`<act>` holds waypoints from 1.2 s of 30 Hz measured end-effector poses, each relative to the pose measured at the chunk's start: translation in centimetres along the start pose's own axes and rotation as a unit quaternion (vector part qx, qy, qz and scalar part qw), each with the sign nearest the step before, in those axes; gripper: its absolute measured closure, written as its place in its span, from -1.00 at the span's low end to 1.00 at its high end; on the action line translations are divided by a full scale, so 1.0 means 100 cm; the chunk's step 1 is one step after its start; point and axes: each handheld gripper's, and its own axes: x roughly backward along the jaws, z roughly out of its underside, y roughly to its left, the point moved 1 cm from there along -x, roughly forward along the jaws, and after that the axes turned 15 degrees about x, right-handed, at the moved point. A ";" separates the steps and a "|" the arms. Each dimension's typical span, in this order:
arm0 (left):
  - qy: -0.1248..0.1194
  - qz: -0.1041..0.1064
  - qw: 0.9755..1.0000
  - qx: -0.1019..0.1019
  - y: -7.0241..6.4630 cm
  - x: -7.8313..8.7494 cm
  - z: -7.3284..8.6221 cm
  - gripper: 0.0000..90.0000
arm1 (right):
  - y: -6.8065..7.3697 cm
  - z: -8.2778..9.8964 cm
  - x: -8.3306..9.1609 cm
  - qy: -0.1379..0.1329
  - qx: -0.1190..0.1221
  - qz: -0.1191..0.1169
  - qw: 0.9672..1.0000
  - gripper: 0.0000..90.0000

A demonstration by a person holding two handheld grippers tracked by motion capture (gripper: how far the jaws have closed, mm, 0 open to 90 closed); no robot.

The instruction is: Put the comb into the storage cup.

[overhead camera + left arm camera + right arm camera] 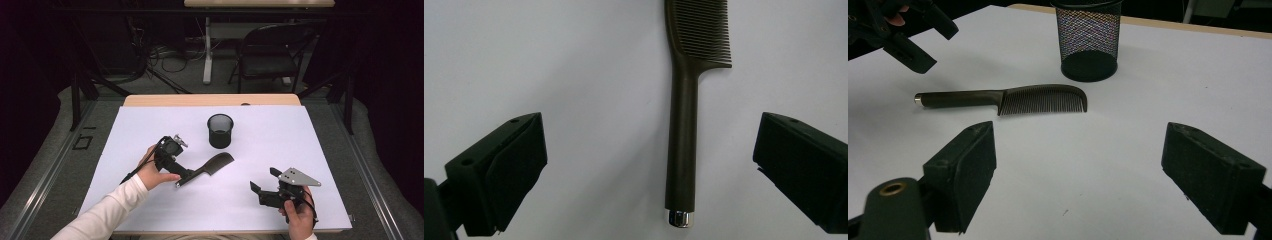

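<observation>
A dark brown comb (216,164) lies flat on the white sheet, its metal-capped handle end pointing toward the person's left hand. My left gripper (184,176) hangs over that handle, open. In the left gripper view the comb's handle (682,150) lies on the sheet between the wide-apart jaws of the left gripper (651,134), touching neither. My right gripper (265,180) stands open near the front right of the sheet with nothing in it. The right gripper view has the comb (1043,99) ahead of the right gripper (1079,137), and the left gripper (930,42) at the upper left.
A black mesh cup (220,131) stands upright just behind the comb's toothed end, also as the cup (1088,40) in the right gripper view. The white sheet (300,145) covers a wooden table. A folding chair (270,55) stands beyond the far edge.
</observation>
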 end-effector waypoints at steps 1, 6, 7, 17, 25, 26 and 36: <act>0.001 0.002 1.000 0.001 -0.001 -0.001 0.000 -0.98 | 0.000 0.000 0.000 0.001 -0.001 0.000 1.000 -0.69; 0.003 0.009 1.000 -0.001 -0.004 -0.003 -0.002 -0.98 | 0.000 0.000 -0.001 -0.001 -0.002 -0.001 1.000 -0.69; 0.003 0.010 1.000 0.001 -0.005 -0.004 -0.003 -0.98 | 0.000 0.000 -0.001 -0.001 -0.002 -0.001 1.000 -0.69; 0.019 0.004 1.000 -0.009 -0.011 -0.015 -0.006 -0.93 | 0.000 0.000 0.000 0.001 -0.002 -0.004 1.000 -0.69; 0.025 -0.005 1.000 -0.016 -0.011 -0.018 -0.006 -0.80 | 0.000 0.000 -0.001 0.001 -0.001 -0.004 1.000 -0.68; 0.025 -0.006 1.000 -0.017 -0.011 -0.018 -0.006 -0.79 | 0.000 0.000 -0.001 0.002 -0.001 -0.004 1.000 -0.68; 0.036 0.000 0.999 -0.013 -0.013 -0.019 -0.006 -0.65 | 0.001 0.001 -0.002 0.001 -0.002 -0.006 1.000 -0.68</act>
